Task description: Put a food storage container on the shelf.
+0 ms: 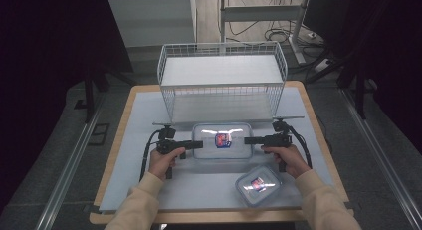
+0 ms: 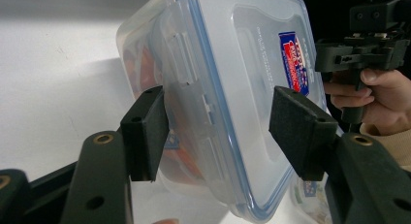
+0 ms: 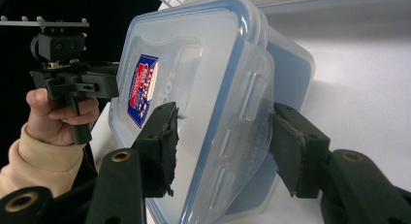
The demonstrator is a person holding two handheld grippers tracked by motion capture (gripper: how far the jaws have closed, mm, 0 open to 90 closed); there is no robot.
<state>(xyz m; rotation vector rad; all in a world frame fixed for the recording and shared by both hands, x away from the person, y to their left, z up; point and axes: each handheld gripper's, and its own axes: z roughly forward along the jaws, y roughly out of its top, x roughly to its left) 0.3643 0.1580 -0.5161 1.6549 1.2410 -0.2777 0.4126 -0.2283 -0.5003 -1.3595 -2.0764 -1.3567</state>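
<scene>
A large clear food container with a blue-edged lid and a red-and-blue label is seen lying flat on the white-covered table, just in front of a white wire basket that stands at the far side of the table. The container is flanked by both tools, one at each short end.

The left tool is held level in the person's left hand and is brought in against the container's left end. In the left gripper view, the lid's edge and one side clasp are observed between the two black pads. The pad on the underside appears to be against the container's wall; the pad on the lid side stands close to the lid, and contact there cannot be confirmed. The jaws are partly spread around the rim.

The right tool is held in the right hand at the opposite end. In the right gripper view, the rim and clasp are straddled likewise; the pads lie at or very near the plastic on both faces, but a firm pinch cannot be established.

A second, smaller lidded container with the same kind of label is noted near the table's front edge, just beside the right forearm and apart from the large one.
</scene>
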